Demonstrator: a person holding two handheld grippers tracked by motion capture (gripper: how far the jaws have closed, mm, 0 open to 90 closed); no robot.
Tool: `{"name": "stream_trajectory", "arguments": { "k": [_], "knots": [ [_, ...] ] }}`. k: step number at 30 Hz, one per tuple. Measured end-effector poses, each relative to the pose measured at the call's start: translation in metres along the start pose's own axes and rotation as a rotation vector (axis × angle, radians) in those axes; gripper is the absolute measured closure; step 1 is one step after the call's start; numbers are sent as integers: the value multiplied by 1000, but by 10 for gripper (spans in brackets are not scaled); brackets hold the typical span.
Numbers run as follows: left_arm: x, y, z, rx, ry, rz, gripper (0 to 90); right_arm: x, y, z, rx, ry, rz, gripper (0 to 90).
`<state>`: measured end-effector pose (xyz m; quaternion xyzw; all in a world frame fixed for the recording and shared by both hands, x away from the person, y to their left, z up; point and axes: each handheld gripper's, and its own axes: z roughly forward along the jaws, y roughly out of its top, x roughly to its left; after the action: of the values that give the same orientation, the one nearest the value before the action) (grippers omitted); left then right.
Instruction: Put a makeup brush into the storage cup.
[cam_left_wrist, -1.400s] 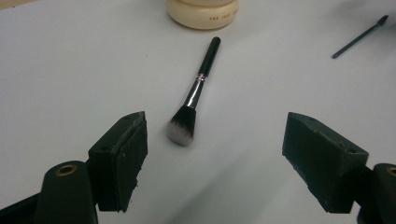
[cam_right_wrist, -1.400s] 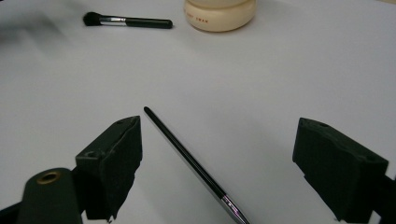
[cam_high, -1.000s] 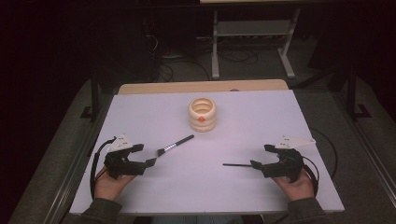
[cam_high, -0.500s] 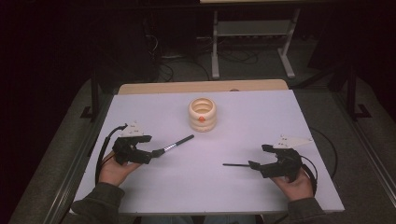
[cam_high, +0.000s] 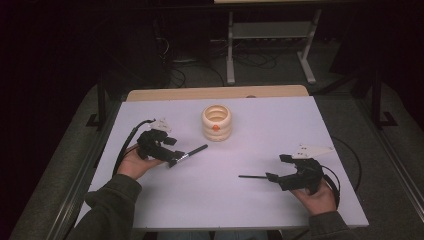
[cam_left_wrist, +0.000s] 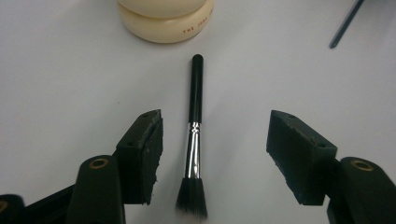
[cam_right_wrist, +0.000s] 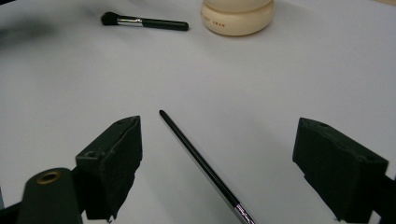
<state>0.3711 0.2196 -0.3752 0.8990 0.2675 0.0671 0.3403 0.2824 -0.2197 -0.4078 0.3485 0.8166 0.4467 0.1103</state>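
Note:
A makeup brush with a black handle, silver ferrule and dark bristles lies left of centre on the white table. My left gripper is at its bristle end. In the left gripper view the brush lies between the jaws of that gripper, which have just been closing, and neither pad touches it. A thin black brush handle lies by my right gripper. In the right gripper view this handle runs between the wide-open jaws of the gripper, untouched. A cream ribbed holder stands upright beyond both.
The white table top has a wooden strip along its far edge. A metal stand and cables sit on the dark floor behind. The holder is just past the brush handle's tip in the left gripper view.
My left gripper has moved forward and right to the makeup brush, so its bristle end now lies between the jaws. The right gripper has stayed in place.

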Motion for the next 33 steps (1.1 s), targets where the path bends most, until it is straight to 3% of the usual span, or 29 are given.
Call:
{"name": "stream_trajectory", "arguments": {
  "k": [2,3,9,13,20,21,33],
  "knots": [
    [2,4,6,27,4,3,387,0,0,-1,-4,2,1,147],
    [5,8,12,70,12,15,396,0,0,-1,-9,2,-1,147],
    [10,10,29,104,15,-9,444,-1,1,-2,-11,8,1,147],
    [13,11,38,146,13,7,470,0,1,-1,-5,14,-10,149],
    [12,16,50,163,11,10,516,0,2,-1,-2,21,-13,149],
    [12,18,53,192,20,27,521,0,2,-1,-3,20,-12,149],
    [14,20,63,208,13,12,607,1,5,-1,-1,18,-17,149]
  ]
}}
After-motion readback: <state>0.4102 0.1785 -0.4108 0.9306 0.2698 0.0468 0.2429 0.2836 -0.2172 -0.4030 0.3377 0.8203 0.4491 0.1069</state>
